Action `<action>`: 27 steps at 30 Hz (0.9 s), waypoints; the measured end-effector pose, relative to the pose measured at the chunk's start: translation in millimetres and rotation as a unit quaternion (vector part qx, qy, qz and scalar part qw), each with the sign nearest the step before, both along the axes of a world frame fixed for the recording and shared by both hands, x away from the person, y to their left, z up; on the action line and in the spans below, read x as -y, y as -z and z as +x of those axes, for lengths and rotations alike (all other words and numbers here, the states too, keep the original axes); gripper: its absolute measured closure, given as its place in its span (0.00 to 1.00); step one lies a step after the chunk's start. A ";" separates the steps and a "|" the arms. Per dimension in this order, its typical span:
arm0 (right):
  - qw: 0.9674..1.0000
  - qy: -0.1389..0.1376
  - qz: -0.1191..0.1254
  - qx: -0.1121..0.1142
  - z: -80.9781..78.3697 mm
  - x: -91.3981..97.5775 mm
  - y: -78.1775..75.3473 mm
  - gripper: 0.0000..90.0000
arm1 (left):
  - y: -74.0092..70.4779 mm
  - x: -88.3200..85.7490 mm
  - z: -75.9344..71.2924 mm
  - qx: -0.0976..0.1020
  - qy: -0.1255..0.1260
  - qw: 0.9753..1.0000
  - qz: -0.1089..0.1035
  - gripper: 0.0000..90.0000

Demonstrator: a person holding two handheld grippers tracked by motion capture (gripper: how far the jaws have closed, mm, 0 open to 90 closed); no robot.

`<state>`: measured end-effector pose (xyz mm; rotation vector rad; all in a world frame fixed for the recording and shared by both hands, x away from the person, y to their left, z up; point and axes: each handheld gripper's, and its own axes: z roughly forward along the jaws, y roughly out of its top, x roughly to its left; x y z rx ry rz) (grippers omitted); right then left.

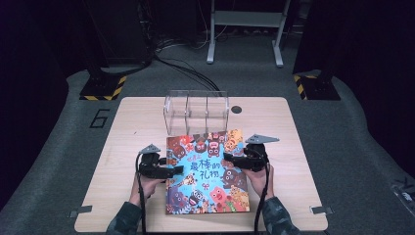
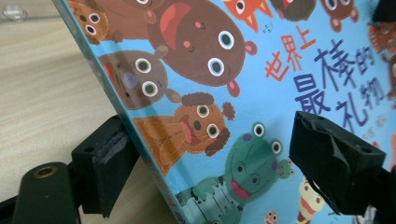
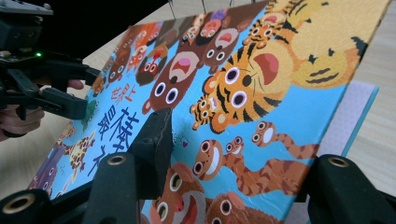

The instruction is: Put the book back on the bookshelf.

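A colourful picture book [image 1: 208, 171] lies on the light wooden table [image 1: 127, 127], in the lower middle of the high view, its cover crowded with cartoon animals on blue. Its top edge sits just in front of a clear plastic box [image 1: 196, 111] with dividers, which stands near the table's far edge, beside a small dark round hole [image 1: 237, 109] in the tabletop.

The left gripper [image 1: 169, 170] meets the book's left edge, and the left gripper view shows its jaws apart, one under the edge [image 2: 140, 149] against the wood and one above the cover near a green frog; the cover edge runs diagonally between them and looks lifted off the table. The right gripper [image 1: 230, 159] reaches over the book's right side. In the right gripper view its jaws also stand apart astride the raised cover, one over the printed face, the other beyond the edge, where a pale page [image 3: 350, 116] with a blue rim shows underneath.

Bare wood lies open to the left and right of the book, and a narrow strip remains along the bottom edge of the frame
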<state>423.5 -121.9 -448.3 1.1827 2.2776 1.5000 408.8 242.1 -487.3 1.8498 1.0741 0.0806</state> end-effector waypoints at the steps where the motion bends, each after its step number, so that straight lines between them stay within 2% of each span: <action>1: 1.000 0.001 0.002 -0.007 0.3 0.2 0.2 0.51 | -1.5 -0.4 -0.8 0.004 -0.001 1.000 0.004 0.19; 6: 1.000 0.004 0.000 -0.016 0.7 -0.7 -3.0 0.51 | -7.0 -2.7 -3.3 0.019 -0.007 1.000 0.013 0.24; 7: 1.000 0.003 -0.003 -0.012 1.4 -0.6 -4.1 0.51 | -8.0 -2.7 -4.4 0.017 -0.010 1.000 0.007 0.26; 8: 1.000 0.005 -0.004 -0.016 1.6 -1.0 -5.3 0.51 | -9.0 -3.9 -4.5 0.023 -0.010 1.000 0.011 0.27; 10: 1.000 0.005 -0.003 -0.019 2.5 -1.7 -7.2 0.51 | -11.2 -4.6 -6.3 0.024 -0.013 1.000 0.004 0.28; 12: 1.000 0.003 -0.006 -0.016 3.7 -1.5 -8.5 0.51 | -13.3 -6.2 -6.7 0.029 -0.010 0.999 0.009 0.29; 13: 1.000 0.005 -0.004 -0.021 3.4 -2.0 -9.1 0.51 | -14.0 -5.8 -7.5 0.030 -0.012 0.999 0.008 0.30; 14: 1.000 0.004 -0.006 -0.016 3.8 -1.8 -9.3 0.51 | -14.5 -5.5 -7.9 0.029 -0.015 0.999 0.006 0.30; 15: 1.000 0.004 -0.006 -0.017 3.8 -1.8 -9.6 0.51 | -14.8 -6.3 -7.6 0.035 -0.012 0.999 0.013 0.31; 17: 1.000 0.004 -0.006 -0.018 3.9 -1.5 -9.7 0.51 | -15.7 -6.2 -8.5 0.032 -0.012 0.999 0.013 0.31; 23: 1.000 0.004 -0.005 -0.026 4.3 -0.7 -9.7 0.51 | -18.6 -5.2 -10.0 0.039 -0.018 0.999 0.017 0.35; 27: 0.999 0.003 -0.010 -0.032 4.4 -1.0 -11.2 0.50 | -20.3 -3.8 -11.5 0.046 -0.022 0.998 0.029 0.37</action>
